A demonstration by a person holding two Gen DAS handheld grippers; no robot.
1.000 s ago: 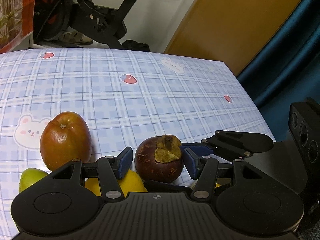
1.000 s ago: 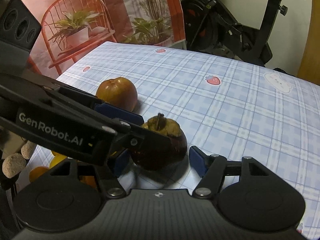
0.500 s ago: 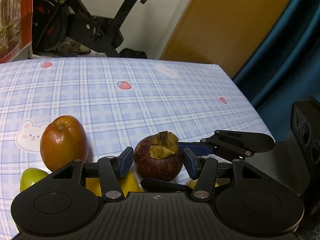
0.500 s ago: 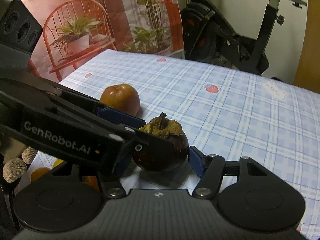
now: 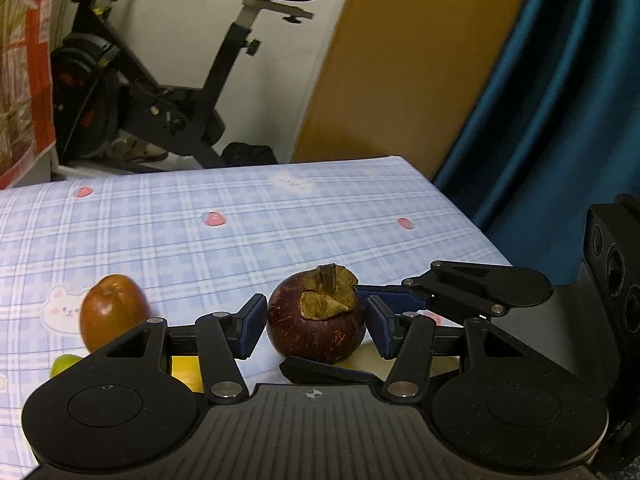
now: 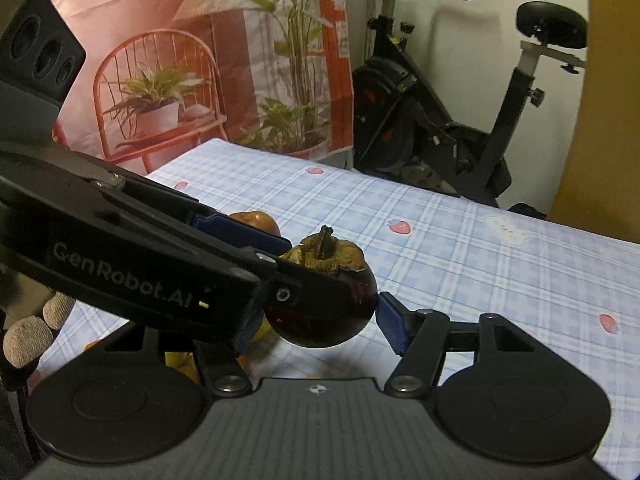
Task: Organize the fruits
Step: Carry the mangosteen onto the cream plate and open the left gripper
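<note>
Mangosteen point(image 5: 316, 326) sits pinched four ways, above the checked tablecloth point(image 5: 248, 216) rather than on it: the right-wrist view shows its dark underside clear of the cloth with a shadow beneath. The left gripper point(image 5: 316, 330) grasps it from either flank, blue pads against the rind, and the right gripper point(image 6: 316, 320) grasps it crosswise, one pad touching its right side, the other hidden behind the left gripper's arm. The risk, as I judge it, lies in two hands sharing one round, hard-shelled fruit: if they drift apart or one squeezes harder, it could roll out and drop onto the yellow and green fruit point(image 5: 64, 364) below, or knock the reddish-brown apple point(image 5: 110, 308) resting nearby on the cloth. Crossed fingers could also snag each other on release.
</note>
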